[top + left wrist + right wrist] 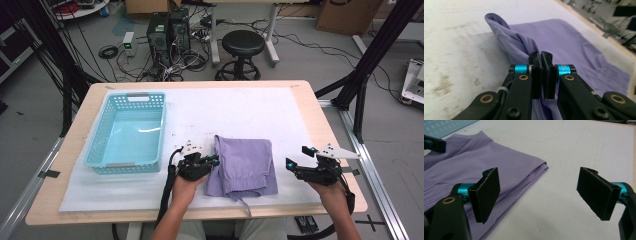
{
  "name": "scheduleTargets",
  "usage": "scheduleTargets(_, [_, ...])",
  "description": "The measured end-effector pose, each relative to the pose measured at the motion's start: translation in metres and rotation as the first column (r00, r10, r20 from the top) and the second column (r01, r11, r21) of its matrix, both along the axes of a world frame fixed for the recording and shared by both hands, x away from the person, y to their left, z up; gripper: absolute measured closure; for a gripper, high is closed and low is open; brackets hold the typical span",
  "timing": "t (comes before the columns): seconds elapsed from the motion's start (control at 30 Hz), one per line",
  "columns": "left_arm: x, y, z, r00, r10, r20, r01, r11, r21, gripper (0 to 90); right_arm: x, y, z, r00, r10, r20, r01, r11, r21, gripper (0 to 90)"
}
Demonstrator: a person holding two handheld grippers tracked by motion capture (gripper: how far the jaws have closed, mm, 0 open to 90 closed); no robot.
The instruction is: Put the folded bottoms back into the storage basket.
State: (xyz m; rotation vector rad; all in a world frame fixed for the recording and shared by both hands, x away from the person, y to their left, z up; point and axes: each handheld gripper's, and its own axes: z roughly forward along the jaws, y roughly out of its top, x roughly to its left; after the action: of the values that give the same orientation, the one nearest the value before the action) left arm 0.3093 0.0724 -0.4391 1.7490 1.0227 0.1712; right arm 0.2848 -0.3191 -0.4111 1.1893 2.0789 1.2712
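1. Forearms are seen entering from the near edge of the counter (pixel 300 100) in the high view; each hand carries a gripper.
2. Left gripper (pixel 541 56): the fingers are closed tight on a gathered edge of the purple garment (pixel 574 42). In the left gripper view a twisted ridge of cloth is seen rising from the pinch point toward a raised corner; cloth is pressed between the pads.
3. Right gripper (pixel 544 192): the fingers are spread wide with nothing between them. It is held just beside the garment's right edge, above bare white mat (pixel 579 150); no contact with the cloth is seen.
4. The purple garment (pixel 244 166) lies folded on the near middle of the counter, between the two grippers. A drawstring is seen trailing from its near hem.
5. A blue basket (pixel 127 131) stands farther off at the left, apart from the garment, and looks empty.
6. Judged progress: early. One side is gripped; the other side is not yet taken, and the garment still rests on the mat. Whether further folding or transfer to the basket is intended cannot be told.
7. Hard to make out: how many layers are caught in the left pinch, and the type of garment. Beyond the counter, a stool (pixel 242 47) and computer towers (pixel 167 30) stand on the floor.
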Motion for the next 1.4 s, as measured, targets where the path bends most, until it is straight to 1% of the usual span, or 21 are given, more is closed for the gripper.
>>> scheduleTargets(0.1, [0.003,-0.002,-0.005,0.9996,0.022,-0.018,-0.021,0.9991,0.037,85.5,0.000,0.001,0.000,1.0000,0.003,-0.001,-0.003,1.000,-0.001,19.0])
scheduleTargets(0.13, [0.004,-0.002,-0.006,0.9989,0.038,-0.029,-0.037,0.9982,0.048,80.6,0.000,0.001,0.000,1.0000,0.004,0.000,-0.004,1.000,-0.002,19.0])
scheduleTargets(0.17, [0.005,-0.003,-0.007,0.9974,0.061,-0.039,-0.059,0.9960,0.067,72.4,0.000,0.001,0.001,1.0000,0.003,0.001,-0.003,1.000,-0.001,19.0])
scheduleTargets(0.23, [0.006,-0.005,-0.010,0.9921,0.113,-0.054,-0.106,0.9864,0.126,50.9,0.000,0.000,0.000,1.0000,0.004,0.002,-0.004,1.000,0.000,19.0])
scheduleTargets(0.3, [0.008,-0.005,-0.012,0.9875,0.138,-0.075,-0.127,0.9813,0.145,43.5,0.000,0.000,0.000,1.0000,0.002,-0.002,-0.002,1.000,0.001,19.0])
scheduleTargets(0.33, [0.008,-0.005,-0.013,0.9853,0.144,-0.092,-0.131,0.9824,0.133,40.9,0.000,0.000,0.000,1.0000,0.004,-0.002,-0.004,1.000,0.000,19.0])
scheduleTargets(0.37, [0.009,-0.006,-0.013,0.9844,0.141,-0.106,-0.129,0.9852,0.113,40.4,0.000,0.000,0.000,1.0000,0.005,-0.002,-0.005,1.000,0.000,19.0])
scheduleTargets(0.43, [0.010,-0.010,-0.013,0.9858,0.125,-0.112,-0.114,0.9886,0.098,41.5,0.000,0.000,0.000,1.0000,0.003,-0.003,-0.003,1.000,0.001,19.0])
scheduleTargets(0.53, [0.009,-0.015,-0.014,0.9877,0.116,-0.104,-0.106,0.9891,0.102,47.5,0.000,0.001,0.000,1.0000,0.006,-0.002,-0.006,1.000,0.000,19.0])
scheduleTargets(0.57, [0.009,-0.016,-0.015,0.9883,0.116,-0.099,-0.105,0.9882,0.112,52.2,0.000,0.001,0.000,1.0000,0.006,-0.003,-0.006,1.000,0.001,19.0])
scheduleTargets(0.7, [0.007,-0.021,-0.014,0.9891,0.132,-0.065,-0.119,0.9775,0.174,70.3,0.000,0.000,0.000,1.0000,0.004,-0.004,-0.004,1.000,0.001,19.0])
scheduleTargets(0.77, [0.006,-0.022,-0.014,0.9910,0.119,-0.060,-0.106,0.9768,0.186,81.2,-0.001,0.000,0.000,1.0000,0.003,-0.002,-0.003,1.000,0.001,19.0])
scheduleTargets(0.83, [0.005,-0.024,-0.013,0.9928,0.111,-0.047,-0.099,0.9756,0.196,85.4,-0.001,0.000,0.000,1.0000,0.002,-0.001,-0.002,1.000,0.002,19.0])
scheduleTargets(0.9, [0.005,-0.024,-0.013,0.9937,0.102,-0.046,-0.092,0.9777,0.189,86.2,-0.001,-0.001,0.001,1.0000,0.000,0.000,0.000,1.000,0.002,19.0])
scheduleTargets(1.0, [0.004,-0.022,-0.010,0.9943,0.096,-0.046,-0.089,0.9863,0.139,86.6,-0.001,-0.002,0.000,1.0000,-0.003,-0.001,0.003,1.000,0.004,19.0])
scheduleTargets(1.13, [0.003,-0.018,-0.005,0.9979,0.062,-0.017,-0.061,0.9972,0.043,86.7,-0.002,-0.002,0.001,1.0000,-0.004,-0.002,0.004,1.000,0.007,19.0])
scheduleTargets(1.2, [0.002,-0.018,-0.004,0.9993,0.038,-0.004,-0.038,0.9993,-0.003,86.7,-0.002,-0.002,0.001,1.0000,-0.003,0.000,0.003,1.000,0.005,19.0])
scheduleTargets(1.23, [0.002,-0.018,-0.004,0.9995,0.030,-0.004,-0.030,0.9995,-0.011,86.6,-0.002,-0.002,0.001,1.0000,-0.003,0.002,0.003,1.000,0.005,19.0])
scheduleTargets(1.3, [0.003,-0.020,-0.006,0.9993,0.034,-0.015,-0.034,0.9994,0.008,84.3,-0.002,-0.002,0.001,1.0000,-0.004,0.001,0.004,1.000,0.005,19.0])
scheduleTargets(1.37, [0.004,-0.021,-0.008,0.9983,0.049,-0.032,-0.048,0.9981,0.039,71.7,-0.002,-0.002,0.001,1.0000,-0.001,0.000,0.001,1.000,0.005,19.0])
scheduleTargets(1.4, [0.006,-0.021,-0.010,0.9961,0.072,-0.050,-0.070,0.9960,0.056,62.6,-0.002,-0.002,0.001,1.0000,0.000,0.000,0.000,1.000,0.004,19.0])
